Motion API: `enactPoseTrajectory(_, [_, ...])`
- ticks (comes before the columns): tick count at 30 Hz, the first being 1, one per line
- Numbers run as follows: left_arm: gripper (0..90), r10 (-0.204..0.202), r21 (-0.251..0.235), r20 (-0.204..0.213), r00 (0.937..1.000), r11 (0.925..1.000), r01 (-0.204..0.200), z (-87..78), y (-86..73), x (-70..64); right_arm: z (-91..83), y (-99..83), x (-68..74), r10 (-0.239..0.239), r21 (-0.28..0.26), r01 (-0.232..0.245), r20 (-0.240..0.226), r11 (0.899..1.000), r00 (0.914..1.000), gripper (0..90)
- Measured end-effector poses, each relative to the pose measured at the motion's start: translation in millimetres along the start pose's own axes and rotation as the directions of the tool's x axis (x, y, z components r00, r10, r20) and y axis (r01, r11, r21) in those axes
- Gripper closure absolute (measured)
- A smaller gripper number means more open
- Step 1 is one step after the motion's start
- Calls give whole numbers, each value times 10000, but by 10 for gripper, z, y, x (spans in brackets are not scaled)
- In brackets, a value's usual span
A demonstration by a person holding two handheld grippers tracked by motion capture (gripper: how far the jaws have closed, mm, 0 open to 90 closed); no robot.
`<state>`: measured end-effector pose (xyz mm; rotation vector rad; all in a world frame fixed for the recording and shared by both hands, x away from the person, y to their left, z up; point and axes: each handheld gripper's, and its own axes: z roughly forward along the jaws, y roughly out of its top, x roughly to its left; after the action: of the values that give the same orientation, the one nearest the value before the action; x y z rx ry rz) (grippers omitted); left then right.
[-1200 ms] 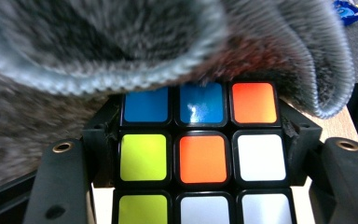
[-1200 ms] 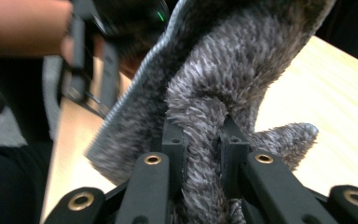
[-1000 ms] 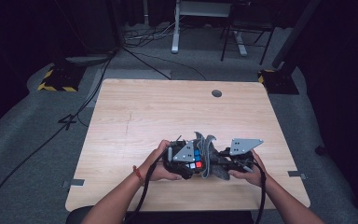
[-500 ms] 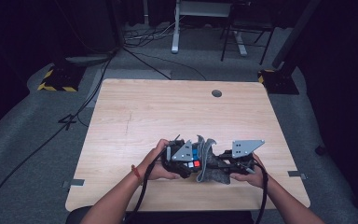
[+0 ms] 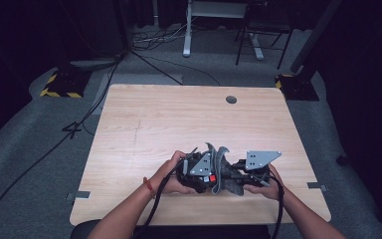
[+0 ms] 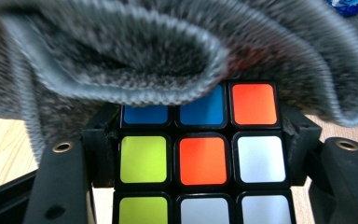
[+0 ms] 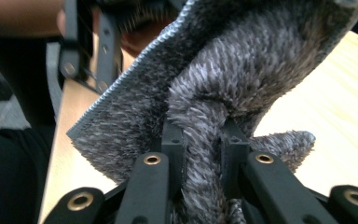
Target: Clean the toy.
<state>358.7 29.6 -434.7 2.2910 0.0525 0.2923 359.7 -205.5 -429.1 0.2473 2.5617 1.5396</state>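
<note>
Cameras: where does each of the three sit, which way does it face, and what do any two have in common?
High view: above the person's side, looking forward and down on the table; both forearms enter from the bottom.
Left gripper view: rides the left gripper, looking along its jaws, which clamp a puzzle cube under a grey cloth.
Right gripper view: rides the right gripper, looking along its jaws, which pinch a fold of the cloth; a forearm shows at the top.
Shared: the cloth appears in both gripper views.
</note>
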Motion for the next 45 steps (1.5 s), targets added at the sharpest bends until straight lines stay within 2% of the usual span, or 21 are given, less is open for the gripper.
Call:
enactPoseTrajectory(5, [331, 48, 124, 41, 10000, 9999, -48, 44, 7, 2, 21, 99, 52, -271, -277, 270, -20, 9993, 9996, 776])
enactPoseTrajectory(8, [331, 35, 236, 154, 9999, 9997, -38, 86, 16, -9, 55, 140, 75, -325, -523, 313, -217, 9981, 9992, 775])
enactPoseTrajectory(12, [332, 108, 379, 221, 9997, 9992, -116, 128, 22, -22, 119, 151, 95, -371, -257, 364, -295, 9990, 9989, 775])
enactPoseTrajectory(15, [333, -45, 262, 230, 9997, 9996, 39, 91, 2, -4, 88, 125, 66, -267, -220, 264, -123, 9994, 9996, 776])
enactPoseTrajectory(19, [334, -221, -84, 110, 9997, 9997, 222, -5, -6, 30, -51, 49, -31, 8, -135, -3, 424, 9999, 9991, 775])
enactPoseTrajectory(24, [334, -395, -528, 10, 9992, 9978, 395, -99, -14, 59, -158, -139, -212, 662, 404, -707, 1022, 9967, 9926, 775])
enactPoseTrajectory(26, [334, -410, -655, 52, 9991, 9970, 412, -119, -6, 59, -141, -209, -280, 1044, 653, -1106, 930, 9917, 9902, 775])
enactPoseTrajectory(28, [334, -377, -758, 48, 9993, 9964, 379, -137, 3, 58, -85, -252, -303, 937, 1119, -1063, 1121, 9880, 9893, 775])
enactPoseTrajectory(32, [334, -399, -1017, 86, 9992, 9940, 406, -174, 6, 59, 18, -330, -330, 1198, 1508, -1320, 878, 9797, 9889, 775])
enactPoseTrajectory(35, [334, -436, -1225, 161, 9989, 9914, 452, -188, 3, 66, 74, -341, -287, 1317, 1369, -1331, 189, 9816, 9911, 774])
enactPoseTrajectory(37, [334, -481, -1332, 158, 9987, 9898, 498, -191, 1, 64, 85, -322, -258, 1453, 948, -1425, -235, 9853, 9891, 774])
enactPoseTrajectory(39, [333, -566, -1529, 135, 9983, 9865, 580, -202, -15, 71, 79, -301, -221, 1396, 441, -1380, -346, 9895, 9896, 774])
enactPoseTrajectory(41, [332, -760, -1772, 296, 9967, 9809, 800, -213, -43, 94, 63, -289, -206, 1478, 62, -1477, -507, 9890, 9877, 774])
enactPoseTrajectory(45, [329, -841, -1795, 247, 9961, 9799, 872, -217, -62, 105, 9, -273, -198, 1499, -409, -1521, -522, 9875, 9873, 775])
